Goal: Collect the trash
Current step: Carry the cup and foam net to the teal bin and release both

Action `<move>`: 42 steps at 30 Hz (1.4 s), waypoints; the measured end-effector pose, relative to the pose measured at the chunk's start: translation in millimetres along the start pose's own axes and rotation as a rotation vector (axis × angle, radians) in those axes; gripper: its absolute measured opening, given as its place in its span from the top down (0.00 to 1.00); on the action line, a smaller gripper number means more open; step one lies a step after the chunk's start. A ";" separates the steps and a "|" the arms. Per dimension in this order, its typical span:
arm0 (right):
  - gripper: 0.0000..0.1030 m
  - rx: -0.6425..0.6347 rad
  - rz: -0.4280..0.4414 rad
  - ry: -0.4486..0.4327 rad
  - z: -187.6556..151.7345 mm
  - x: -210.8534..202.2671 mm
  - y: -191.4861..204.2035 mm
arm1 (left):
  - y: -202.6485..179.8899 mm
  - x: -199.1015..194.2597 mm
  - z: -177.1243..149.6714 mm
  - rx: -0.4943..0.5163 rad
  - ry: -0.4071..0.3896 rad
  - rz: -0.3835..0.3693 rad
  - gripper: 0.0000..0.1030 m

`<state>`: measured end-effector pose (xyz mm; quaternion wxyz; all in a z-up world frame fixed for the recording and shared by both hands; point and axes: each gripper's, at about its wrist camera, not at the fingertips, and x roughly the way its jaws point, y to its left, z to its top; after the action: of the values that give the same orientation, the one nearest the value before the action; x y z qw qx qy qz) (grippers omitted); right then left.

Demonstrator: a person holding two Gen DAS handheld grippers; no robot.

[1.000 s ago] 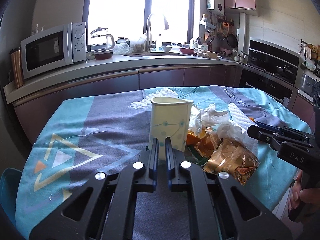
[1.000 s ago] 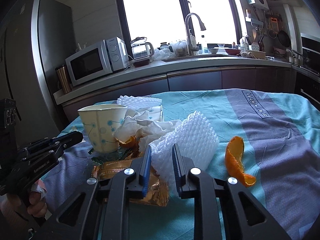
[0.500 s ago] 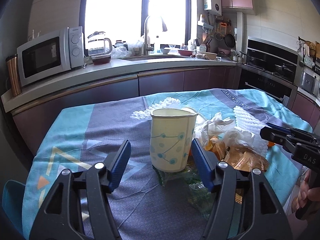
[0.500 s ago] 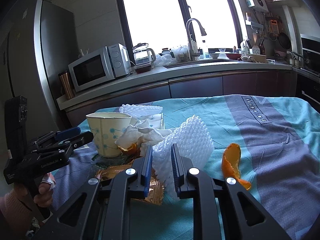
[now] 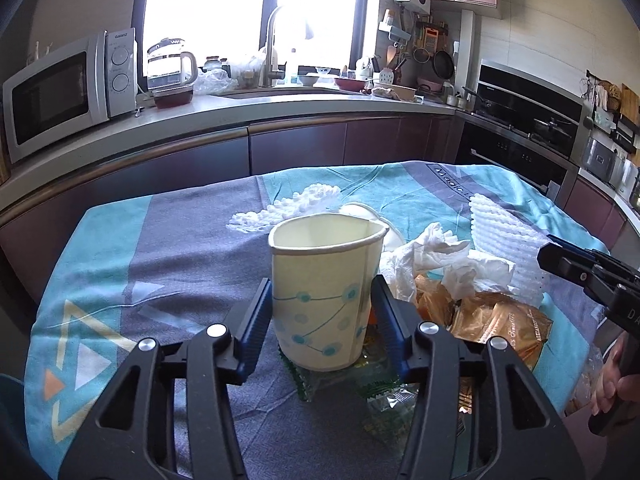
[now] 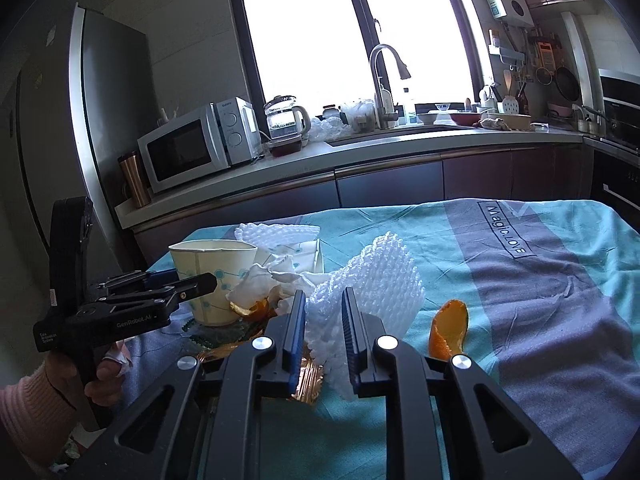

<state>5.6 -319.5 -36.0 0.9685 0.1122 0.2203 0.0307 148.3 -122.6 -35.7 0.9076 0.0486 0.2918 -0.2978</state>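
On the cloth-covered counter (image 5: 120, 280) our left gripper (image 5: 320, 312) has just been closing its fingers around the light, crushable paper cup (image 5: 324, 292), mid-wall, barely touching, while our right gripper (image 6: 323, 320) clamps the soft foam net (image 6: 368, 292).

The left gripper (image 5: 322, 308) points forward and somewhat downward. Its jaws have just been closing and stand either side of an upright paper cup (image 5: 324, 292); whether the blue pads press its walls cannot be told. A hand (image 6: 100, 376) in a pink sleeve (image 6: 28, 412) holds its handle from below. The right gripper (image 6: 323, 320) tilts slightly downward, its jaws narrow and pinching white foam netting (image 6: 368, 280) between the pads.
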 end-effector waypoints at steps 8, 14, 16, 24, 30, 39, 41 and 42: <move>0.84 0.022 0.057 -0.044 16.3 -14.5 -1.4 | 6.6 -46.0 -0.3 -0.028 -0.074 0.020 0.52; 0.84 0.015 0.120 -0.076 28.0 -23.9 13.9 | 27.4 -86.0 -3.8 -0.074 -0.123 0.047 0.52; 0.84 0.000 0.157 -0.078 30.6 -25.5 25.0 | 36.2 -102.2 -8.0 -0.095 -0.140 0.059 0.52; 0.84 -0.090 0.366 -0.029 32.2 -11.1 95.4 | 81.8 -162.2 -39.4 -0.149 -0.162 0.177 0.52; 0.84 -0.168 0.548 0.040 29.2 13.7 163.0 | 129.8 -209.0 -69.5 -0.214 -0.148 0.315 0.52; 0.84 -0.288 0.763 0.151 19.0 49.9 268.3 | 206.6 -248.9 -122.8 -0.340 -0.101 0.497 0.51; 0.84 -0.305 0.797 0.172 18.1 58.0 287.0 | 221.5 -251.3 -132.6 -0.364 -0.089 0.526 0.51; 0.84 -0.314 0.814 0.180 17.3 61.3 296.8 | 227.7 -252.3 -136.8 -0.375 -0.083 0.537 0.51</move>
<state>65.4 -27.6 22.0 0.8598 0.0383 0.2345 0.4519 44.7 228.7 -27.1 0.9580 -0.0564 0.2809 0.0093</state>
